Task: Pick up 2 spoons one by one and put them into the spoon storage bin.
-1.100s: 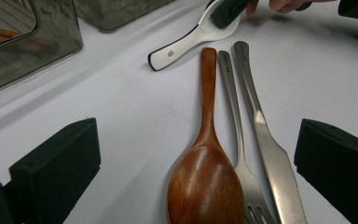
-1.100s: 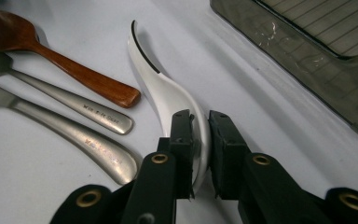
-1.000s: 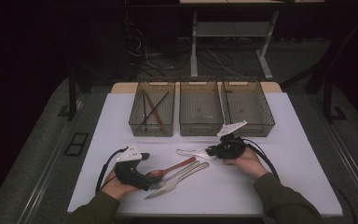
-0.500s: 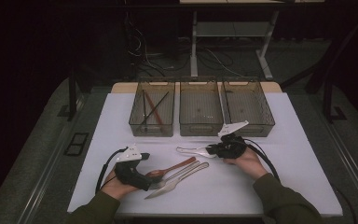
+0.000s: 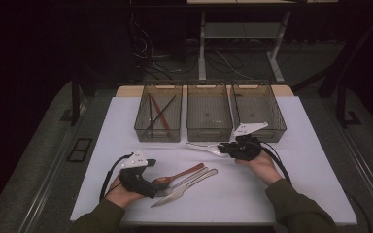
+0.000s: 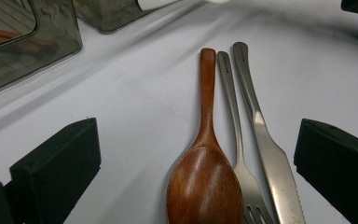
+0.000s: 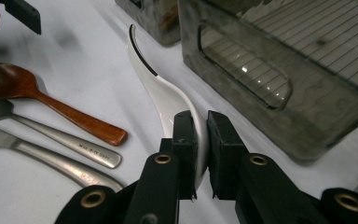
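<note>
Three smoked transparent bins stand in a row at the far edge of the white table top [image 5: 315, 160]. The left bin [image 5: 158, 127] contains chopsticks [image 5: 158, 114], dark and reddish-brown, lying crossed along its length. The middle bin [image 5: 209, 127] and the right bin [image 5: 266, 127] stand just beside it, walls nearly touching. Beyond the table, loose cables [image 5: 175, 58] lie on the dark floor beside the light metal legs of a frame [image 5: 203, 48].

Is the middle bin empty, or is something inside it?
Empty, as far as shown: the middle bin shows only its ribbed bottom, while the left bin holds chopsticks.
</note>
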`<state>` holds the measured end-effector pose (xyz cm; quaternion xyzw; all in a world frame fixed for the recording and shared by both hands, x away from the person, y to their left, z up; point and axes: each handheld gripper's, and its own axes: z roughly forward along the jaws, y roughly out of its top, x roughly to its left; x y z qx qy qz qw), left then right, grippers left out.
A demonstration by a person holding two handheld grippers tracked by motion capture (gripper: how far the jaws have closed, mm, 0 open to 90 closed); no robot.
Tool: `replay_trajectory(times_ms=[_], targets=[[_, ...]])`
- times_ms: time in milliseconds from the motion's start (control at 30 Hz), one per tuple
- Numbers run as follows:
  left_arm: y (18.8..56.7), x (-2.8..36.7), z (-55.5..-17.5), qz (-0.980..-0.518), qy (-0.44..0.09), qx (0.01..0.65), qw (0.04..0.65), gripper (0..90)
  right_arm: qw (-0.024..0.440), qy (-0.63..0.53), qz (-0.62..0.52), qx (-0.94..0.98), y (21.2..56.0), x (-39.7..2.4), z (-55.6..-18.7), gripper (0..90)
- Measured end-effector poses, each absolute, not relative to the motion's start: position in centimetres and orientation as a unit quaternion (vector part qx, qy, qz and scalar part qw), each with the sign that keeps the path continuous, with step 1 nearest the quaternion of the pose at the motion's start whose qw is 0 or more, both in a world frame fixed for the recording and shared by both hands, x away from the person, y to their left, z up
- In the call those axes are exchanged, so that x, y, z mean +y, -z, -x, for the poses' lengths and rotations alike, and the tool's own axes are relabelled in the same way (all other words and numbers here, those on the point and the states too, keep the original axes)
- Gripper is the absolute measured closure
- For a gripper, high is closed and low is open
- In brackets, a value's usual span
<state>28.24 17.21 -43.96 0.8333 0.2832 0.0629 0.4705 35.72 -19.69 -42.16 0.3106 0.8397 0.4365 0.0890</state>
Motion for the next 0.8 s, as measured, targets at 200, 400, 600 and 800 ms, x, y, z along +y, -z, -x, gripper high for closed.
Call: replay_trajectory(times_ms=[200, 400, 600, 800], targets=[[44.0, 17.2, -28.2, -0.833, -0.062, 0.284, 0.470, 0.0, 0.100, -0.449, -0.314, 0.830, 41.3, -20.2, -35.8, 81.4], [44.0, 17.1, -28.2, -0.834, -0.062, 0.284, 0.470, 0.0, 0.106, -0.461, -0.315, 0.823, 40.2, -20.6, -35.9, 81.5], [44.0, 17.1, -28.2, -0.833, -0.062, 0.284, 0.471, 0.0, 0.120, -0.474, -0.319, 0.812, 39.0, -20.9, -36.4, 81.5], [44.0, 17.2, -28.2, -0.833, -0.062, 0.284, 0.471, 0.0, 0.134, -0.479, -0.322, 0.806, 37.6, -21.1, -37.1, 81.5]])
